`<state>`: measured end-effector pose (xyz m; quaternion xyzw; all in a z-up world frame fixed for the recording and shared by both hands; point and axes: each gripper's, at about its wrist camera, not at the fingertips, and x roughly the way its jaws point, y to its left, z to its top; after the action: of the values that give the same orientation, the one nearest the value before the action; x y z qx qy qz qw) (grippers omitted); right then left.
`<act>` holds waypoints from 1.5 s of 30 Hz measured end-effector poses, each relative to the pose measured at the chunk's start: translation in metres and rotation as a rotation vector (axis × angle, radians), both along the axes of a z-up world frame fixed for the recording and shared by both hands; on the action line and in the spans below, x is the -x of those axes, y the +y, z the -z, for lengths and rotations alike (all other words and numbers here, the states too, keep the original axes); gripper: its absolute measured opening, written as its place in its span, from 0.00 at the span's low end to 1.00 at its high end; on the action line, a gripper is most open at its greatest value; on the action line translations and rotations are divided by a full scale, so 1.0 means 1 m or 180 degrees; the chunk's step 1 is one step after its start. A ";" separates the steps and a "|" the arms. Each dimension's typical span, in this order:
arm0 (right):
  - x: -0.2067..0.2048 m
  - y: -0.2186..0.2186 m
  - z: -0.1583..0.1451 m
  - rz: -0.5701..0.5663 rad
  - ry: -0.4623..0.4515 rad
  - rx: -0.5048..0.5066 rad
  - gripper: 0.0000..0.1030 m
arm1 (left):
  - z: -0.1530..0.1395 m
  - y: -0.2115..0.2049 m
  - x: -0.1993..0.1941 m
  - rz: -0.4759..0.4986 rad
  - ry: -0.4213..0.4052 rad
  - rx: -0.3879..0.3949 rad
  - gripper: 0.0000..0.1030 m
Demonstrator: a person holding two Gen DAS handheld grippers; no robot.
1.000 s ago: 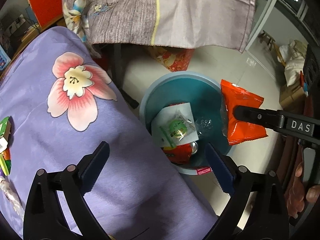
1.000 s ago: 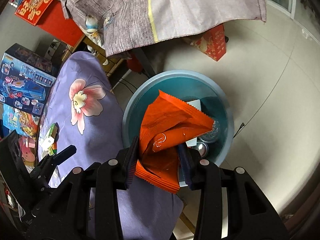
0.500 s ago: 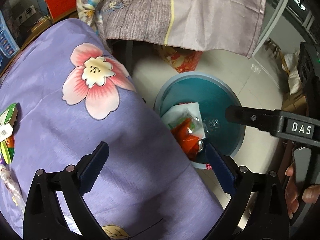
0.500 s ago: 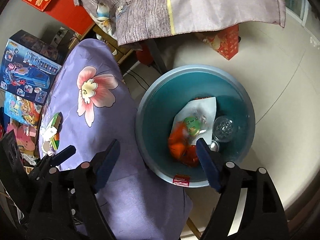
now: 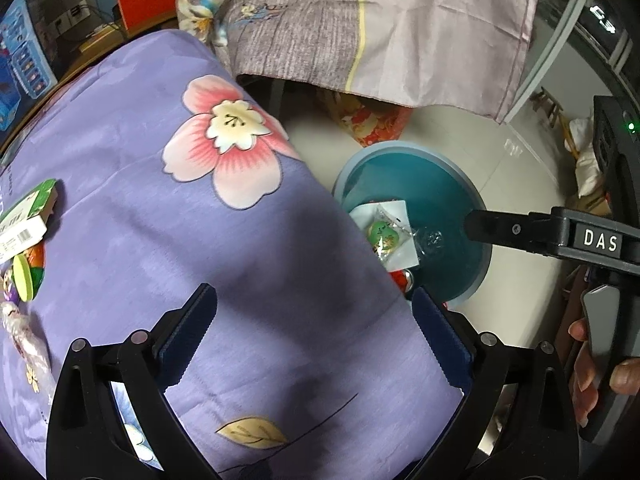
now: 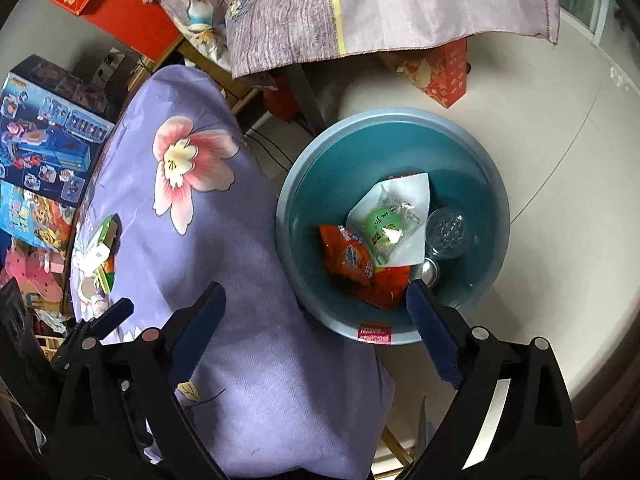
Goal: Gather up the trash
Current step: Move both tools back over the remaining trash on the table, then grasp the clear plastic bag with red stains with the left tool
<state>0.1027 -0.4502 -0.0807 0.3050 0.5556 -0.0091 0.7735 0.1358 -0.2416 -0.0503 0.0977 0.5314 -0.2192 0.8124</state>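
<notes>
A teal basin (image 6: 332, 184) stands on the floor beside the table and holds an orange snack bag (image 6: 348, 256), a white-and-green wrapper (image 6: 386, 226) and a clear cup (image 6: 446, 232). My right gripper (image 6: 316, 308) is open and empty above the basin's near rim. My left gripper (image 5: 312, 312) is open and empty over the purple floral cloth (image 5: 160, 240). The basin shows in the left wrist view (image 5: 448, 184) too. Loose trash lies at the cloth's left edge: a green-and-white carton (image 5: 28, 216) and wrappers (image 5: 24, 276).
The right gripper's finger (image 5: 520, 232) reaches over the basin in the left wrist view. A grey-pink cloth (image 6: 360, 8) hangs over a second table behind. A red box (image 6: 440, 72) stands on the floor. Toy boxes (image 6: 40, 136) sit at the left.
My right gripper opened and dropped the orange snack bag into the basin. The left gripper drifted back over the cloth, away from the basin.
</notes>
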 end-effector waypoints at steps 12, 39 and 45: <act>-0.003 0.054 -0.007 -0.0141 0.0016 0.0027 0.89 | -0.003 0.068 0.006 -0.0275 0.0008 0.0090 0.96; -0.066 0.263 0.002 -0.1196 0.0308 0.0297 0.89 | 0.022 0.324 -0.015 -0.1817 0.0059 0.0368 0.96; -0.075 0.281 0.005 -0.1305 0.0355 0.0382 0.89 | 0.033 0.324 -0.029 -0.1798 0.0093 0.0368 0.96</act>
<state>0.1779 -0.1694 -0.0855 0.1381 0.6463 0.0985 0.7440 0.1648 0.0824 -0.0832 -0.1038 0.5358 -0.0155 0.8378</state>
